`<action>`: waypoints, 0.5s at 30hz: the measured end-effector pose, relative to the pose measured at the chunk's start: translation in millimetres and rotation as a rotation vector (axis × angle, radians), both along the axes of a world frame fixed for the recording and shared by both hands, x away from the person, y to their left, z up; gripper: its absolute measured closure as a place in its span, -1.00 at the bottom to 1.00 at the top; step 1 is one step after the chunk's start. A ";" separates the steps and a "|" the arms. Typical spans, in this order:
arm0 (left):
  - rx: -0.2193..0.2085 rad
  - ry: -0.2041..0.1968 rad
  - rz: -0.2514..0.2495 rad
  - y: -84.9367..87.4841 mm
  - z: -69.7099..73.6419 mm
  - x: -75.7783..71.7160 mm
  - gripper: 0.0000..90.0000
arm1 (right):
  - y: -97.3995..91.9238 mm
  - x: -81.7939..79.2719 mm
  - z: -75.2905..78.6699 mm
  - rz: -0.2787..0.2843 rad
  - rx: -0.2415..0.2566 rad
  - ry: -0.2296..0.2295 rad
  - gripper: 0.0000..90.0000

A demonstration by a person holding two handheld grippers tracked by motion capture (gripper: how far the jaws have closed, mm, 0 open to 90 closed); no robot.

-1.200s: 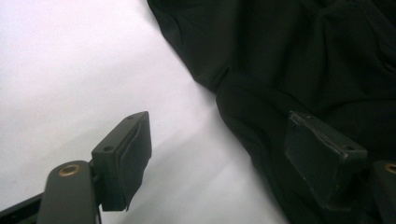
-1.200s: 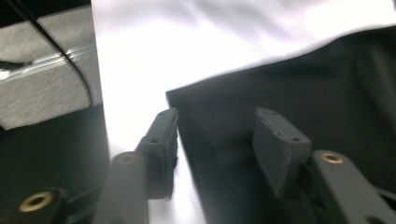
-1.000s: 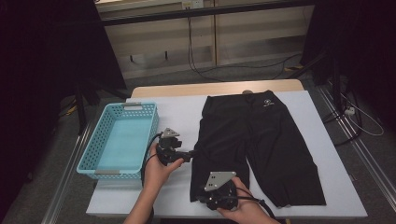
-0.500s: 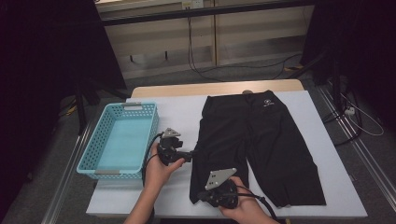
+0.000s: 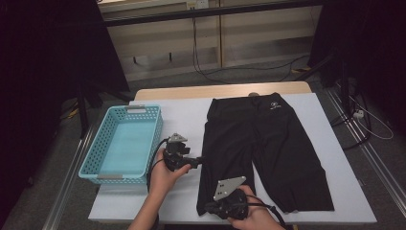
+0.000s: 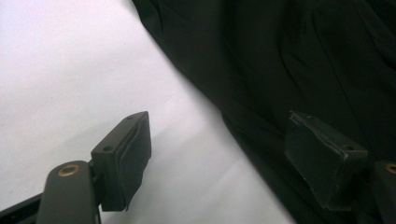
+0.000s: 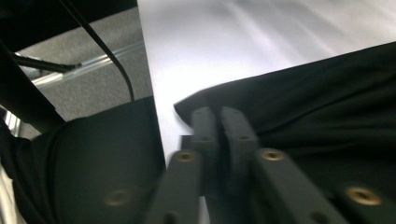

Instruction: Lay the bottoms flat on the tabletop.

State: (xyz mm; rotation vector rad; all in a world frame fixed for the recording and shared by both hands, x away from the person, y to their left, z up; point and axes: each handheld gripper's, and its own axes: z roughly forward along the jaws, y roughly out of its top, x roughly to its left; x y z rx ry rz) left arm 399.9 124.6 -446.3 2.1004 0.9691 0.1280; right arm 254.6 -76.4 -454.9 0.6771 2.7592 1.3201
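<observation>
High view, near edge: the right gripper (image 5: 209,209), held in a hand (image 5: 253,218) at the front table rim, sits at the near left hem corner of the black stretch-fabric shorts (image 5: 268,148). Its jaws have just been opening slightly from a near-closed position; in the right gripper view the pads (image 7: 205,135) stand almost together at the hem corner, and whether cloth is pinched between them cannot be determined. The left gripper (image 5: 200,161) lies level at the left edge of the shorts; in the left gripper view its jaws stand wide, one pad (image 6: 126,156) over bare table, the other over fabric. A small white logo (image 5: 274,106) near the waistband is too small to read. The shorts lie flat on the white table (image 5: 184,117). A light blue perforated plastic basket (image 5: 122,143) stands at the left. Beyond, cables (image 5: 210,72) trail over grey floor.
</observation>
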 end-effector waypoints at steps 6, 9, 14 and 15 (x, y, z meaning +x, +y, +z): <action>-0.001 -0.005 0.000 -0.9 0.4 0.6 -0.51 | -11.9 4.2 11.0 -0.070 0.015 -0.032 0.29; 0.002 -0.012 -0.002 -2.0 1.1 1.4 -0.52 | -24.7 14.3 15.5 -0.141 0.045 -0.047 0.07; 0.002 -0.007 -0.010 -3.5 1.1 1.8 -0.54 | -44.2 31.9 20.8 -0.260 0.060 -0.087 -0.23; 0.001 -0.008 -0.011 -4.2 1.0 1.3 -0.54 | -47.3 34.8 21.3 -0.281 0.059 -0.091 -0.28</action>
